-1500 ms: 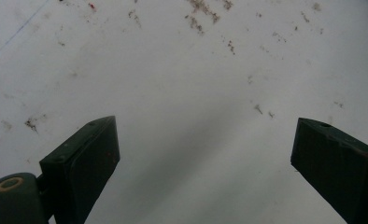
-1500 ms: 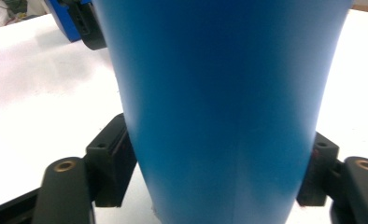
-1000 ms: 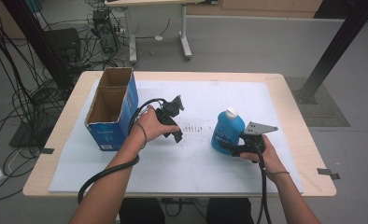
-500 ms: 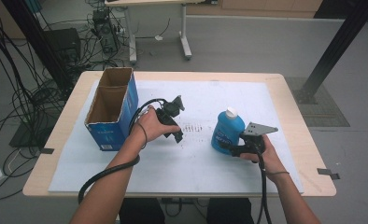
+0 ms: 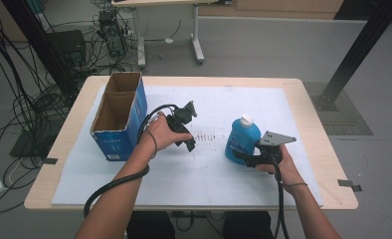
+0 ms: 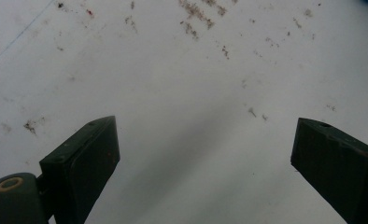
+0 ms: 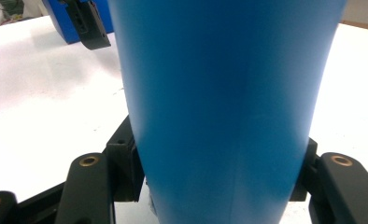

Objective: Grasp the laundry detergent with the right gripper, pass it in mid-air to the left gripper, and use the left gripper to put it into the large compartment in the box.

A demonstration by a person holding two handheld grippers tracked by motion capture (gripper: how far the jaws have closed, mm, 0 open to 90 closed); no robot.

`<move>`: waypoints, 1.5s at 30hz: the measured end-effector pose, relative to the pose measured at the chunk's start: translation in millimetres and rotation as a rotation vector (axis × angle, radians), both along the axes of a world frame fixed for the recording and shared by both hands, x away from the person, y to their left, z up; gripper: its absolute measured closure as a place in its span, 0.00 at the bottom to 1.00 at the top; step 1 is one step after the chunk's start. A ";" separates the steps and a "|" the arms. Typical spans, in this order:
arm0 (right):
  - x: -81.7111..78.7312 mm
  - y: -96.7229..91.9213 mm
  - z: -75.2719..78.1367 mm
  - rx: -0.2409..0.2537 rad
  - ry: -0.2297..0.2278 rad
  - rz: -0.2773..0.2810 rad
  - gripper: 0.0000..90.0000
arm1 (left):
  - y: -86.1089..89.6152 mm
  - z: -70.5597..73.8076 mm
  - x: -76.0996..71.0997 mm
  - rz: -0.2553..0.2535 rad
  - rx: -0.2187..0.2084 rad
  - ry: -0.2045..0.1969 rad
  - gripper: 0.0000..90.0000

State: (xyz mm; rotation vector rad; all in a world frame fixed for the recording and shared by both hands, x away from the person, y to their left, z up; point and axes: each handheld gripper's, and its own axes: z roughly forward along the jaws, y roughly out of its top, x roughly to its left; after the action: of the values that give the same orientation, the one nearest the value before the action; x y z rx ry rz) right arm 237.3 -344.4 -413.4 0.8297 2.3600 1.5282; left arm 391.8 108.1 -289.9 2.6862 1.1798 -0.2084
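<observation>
your table (image 5: 328, 164) with its white sheet (image 5: 224, 104) looks just as it did a second ago; nothing big has shifted. the open blue box (image 5: 118, 117) sits where it was at the left, upright and empty as far as you can see. the blue bottle (image 5: 242, 138) stands upright right of centre, in the same spot, white cap on. your right gripper (image 5: 248, 158) stays clamped on its lower body, a jaw pressed against each side in the right gripper view, bottle (image 7: 224, 102) between them. your left gripper (image 5: 188, 144) hovers over the stained sheet (image 6: 182, 70), jaws spread wide, nothing in them. so the grasp looks secured and, i'd judge, a lift toward the box comes next
</observation>
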 end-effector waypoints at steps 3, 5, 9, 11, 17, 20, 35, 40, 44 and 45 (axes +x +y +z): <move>-0.2 0.6 0.8 -0.004 -0.001 -0.001 0.44 | 0.4 0.0 0.0 0.002 0.001 0.000 0.09; -0.6 0.8 0.7 -0.005 -0.003 -0.001 0.44 | 0.7 -0.4 0.1 0.001 0.000 0.001 0.09; -0.8 1.1 0.8 -0.006 -0.005 -0.001 0.44 | 0.5 -1.2 0.4 0.003 0.001 0.004 0.09; -1.0 1.0 0.5 -0.006 -0.006 -0.001 0.44 | 0.4 -1.4 0.9 0.004 0.002 0.005 0.09; -1.0 0.7 -0.1 -0.005 -0.010 0.000 0.44 | 0.6 -2.3 1.5 0.005 0.001 0.006 0.09; -0.9 0.3 -0.6 -0.002 -0.009 0.001 0.44 | 0.1 -2.5 2.4 0.004 0.004 0.008 0.09; -0.5 -0.9 -2.0 0.001 -0.015 0.007 0.44 | 2.9 -3.9 5.0 0.008 0.001 0.008 0.09; -0.7 -0.7 -1.9 0.002 -0.014 0.006 0.44 | 4.0 -3.5 5.2 0.012 -0.003 0.010 0.09; -1.1 -0.4 -2.0 0.001 -0.015 0.004 0.44 | 2.8 -3.7 5.3 0.008 0.000 0.010 0.09; -1.2 -0.4 -2.0 0.002 -0.016 0.004 0.44 | 2.1 -3.7 5.7 0.006 0.004 0.011 0.09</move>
State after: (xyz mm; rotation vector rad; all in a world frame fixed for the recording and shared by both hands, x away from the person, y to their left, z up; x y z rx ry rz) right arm 236.2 -344.8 -415.4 0.8108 2.3513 1.5330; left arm 397.5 110.2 -293.6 2.6878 1.1925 -0.2197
